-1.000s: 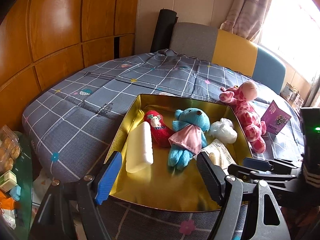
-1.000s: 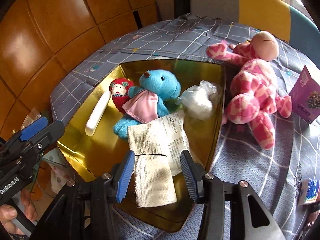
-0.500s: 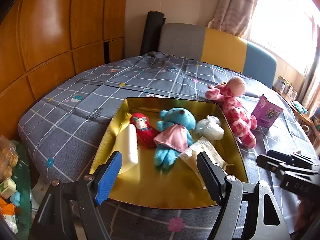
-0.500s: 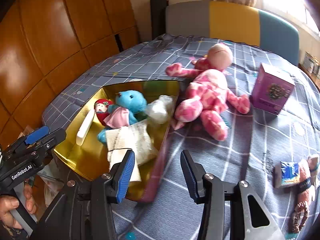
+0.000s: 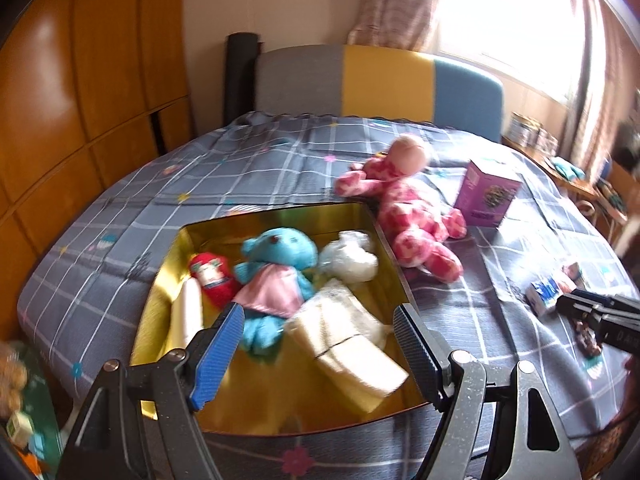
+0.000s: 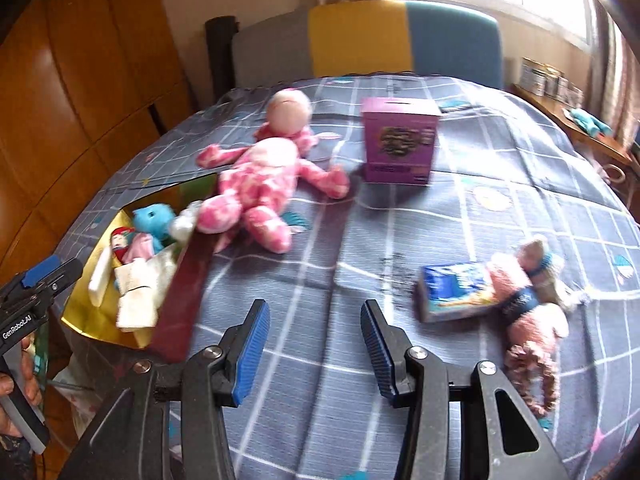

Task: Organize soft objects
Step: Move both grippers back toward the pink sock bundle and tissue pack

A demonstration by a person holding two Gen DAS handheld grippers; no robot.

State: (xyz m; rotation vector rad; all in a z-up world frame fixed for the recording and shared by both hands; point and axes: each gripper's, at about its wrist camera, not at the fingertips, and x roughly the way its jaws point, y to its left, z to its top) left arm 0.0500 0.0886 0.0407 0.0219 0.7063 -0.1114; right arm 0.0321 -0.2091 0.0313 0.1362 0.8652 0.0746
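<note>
Jaws spread and empty, the right gripper point(image 6: 312, 344) has swung from the gold tray point(image 6: 80, 316) to bare bedspread point(image 6: 320, 264); left gripper point(image 5: 318, 344), also spread, hovers over the tray's 5 soft items, cloth bundle point(image 5: 344, 336) nearest.

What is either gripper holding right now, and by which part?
Nothing. The left gripper hangs open over the gold tray, and the right gripper is open above bare bedspread; both sets of jaws are empty.
</note>
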